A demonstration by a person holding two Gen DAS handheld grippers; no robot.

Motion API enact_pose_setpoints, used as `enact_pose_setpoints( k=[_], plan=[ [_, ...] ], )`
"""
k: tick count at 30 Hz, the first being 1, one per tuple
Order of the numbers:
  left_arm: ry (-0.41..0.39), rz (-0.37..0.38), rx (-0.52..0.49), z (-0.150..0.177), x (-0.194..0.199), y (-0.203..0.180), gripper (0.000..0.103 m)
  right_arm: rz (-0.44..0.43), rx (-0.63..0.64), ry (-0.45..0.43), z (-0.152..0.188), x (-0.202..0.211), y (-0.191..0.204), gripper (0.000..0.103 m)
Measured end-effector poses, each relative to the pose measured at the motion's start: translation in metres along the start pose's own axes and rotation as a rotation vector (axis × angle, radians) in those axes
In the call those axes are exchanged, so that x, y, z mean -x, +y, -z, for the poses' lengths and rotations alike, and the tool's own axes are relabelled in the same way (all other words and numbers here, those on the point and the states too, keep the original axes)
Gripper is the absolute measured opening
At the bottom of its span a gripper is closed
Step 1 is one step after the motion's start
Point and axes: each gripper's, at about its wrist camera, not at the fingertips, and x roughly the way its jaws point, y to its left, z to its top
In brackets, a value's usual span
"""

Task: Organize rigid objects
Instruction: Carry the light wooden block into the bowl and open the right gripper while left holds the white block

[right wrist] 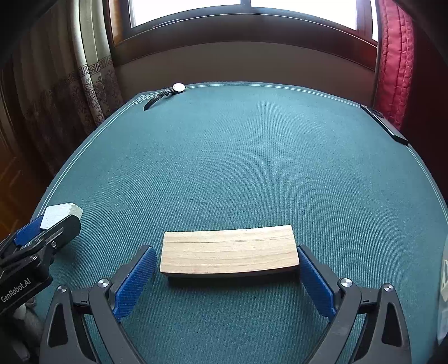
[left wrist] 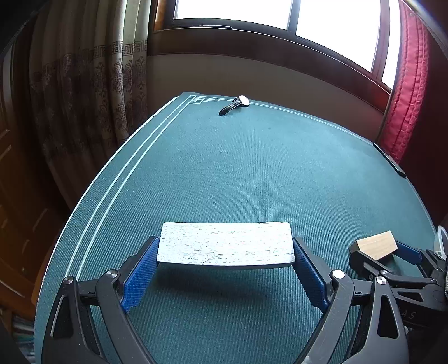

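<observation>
- Far left, both views: patterned curtain (left wrist: pixel 92 92) hanging beside the table edge; dark wood behind it.
- Green table mat (left wrist: pixel 224 173) with pale border lines covers the whole work surface.
- Wristwatch (left wrist: pixel 235 105), dark strap and white round face, lies flat at the far left corner of the mat, well apart from both grippers.
- Left gripper (left wrist: pixel 225 252): blue pads (left wrist: pixel 141 273) spread wide and pressed against the two short ends of a white speckled block (left wrist: pixel 225 243). Block sits level and appears lifted: a shadow falls on the mat beneath it with a gap showing under its near edge.
- In the right wrist view the same left gripper shows at the left edge, with the pale end of the white block poking out past its fingers.
- Right gripper (right wrist: pixel 226 263): jaws wide, one on either side of a light wooden block (right wrist: pixel 228 249). The block looks to rest on the mat, with a dark base edge touching the surface. The pads sit just beside its ends; whether they actually press it cannot be told from this view.
- In the left wrist view the wooden block's end shows between the right gripper's fingers, low at right.
- Far right: dark flat phone-like slab (right wrist: pixel 383 124) at the mat's right edge, beside a red quilted fabric (right wrist: pixel 394 61).
- Bright window (right wrist: pixel 243 8) runs along the back wall.
</observation>
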Motion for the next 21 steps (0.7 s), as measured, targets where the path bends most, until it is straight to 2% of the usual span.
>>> enact_pose_setpoints(
  k=[2,21],
  plan=[
    [0.0,0.001,-0.006,0.0,0.0,-0.001,0.091,0.009,0.01,-0.004,-0.001,0.0,0.002,0.094],
    [0.008,-0.004,-0.008,0.001,-0.003,-0.001,0.091,-0.055,-0.013,-0.015,0.042,0.046,-0.04,0.094]
  ],
)
